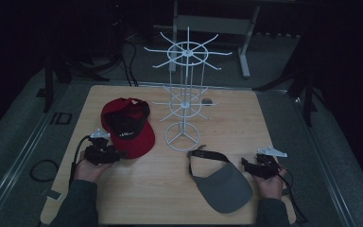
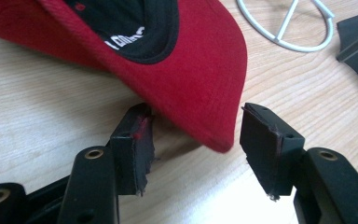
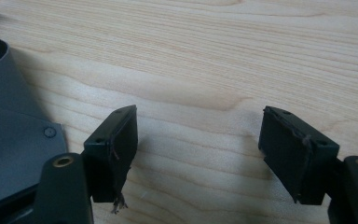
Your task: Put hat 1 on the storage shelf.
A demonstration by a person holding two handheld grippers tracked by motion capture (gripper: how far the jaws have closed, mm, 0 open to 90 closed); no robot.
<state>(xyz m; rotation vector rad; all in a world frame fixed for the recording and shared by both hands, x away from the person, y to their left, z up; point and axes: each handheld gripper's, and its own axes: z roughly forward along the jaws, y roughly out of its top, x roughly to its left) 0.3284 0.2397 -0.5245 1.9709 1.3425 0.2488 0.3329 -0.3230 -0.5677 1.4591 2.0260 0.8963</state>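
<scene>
A red cap [image 1: 128, 124] with a black lining lies upside down on the left of the wooden table [image 1: 170, 198]. My left gripper [image 1: 118, 155] is open at its brim; in the left gripper view the red cap's brim [image 2: 200, 88] pokes between the open jaws of my left gripper [image 2: 196, 144], above the table. A grey visor [image 1: 224, 182] lies at the front right. My right gripper [image 1: 246, 164] rests open just right of it, and the grey visor [image 3: 14, 135] sits left of my right gripper [image 3: 198, 149], with bare wood between the jaws.
A white wire display rack [image 1: 185, 90] with hook arms stands at the table's middle back; its ring base [image 2: 286, 28] lies beyond the cap. The visor's strap [image 1: 208, 153] curls toward the rack. Dark floor and cables surround the table.
</scene>
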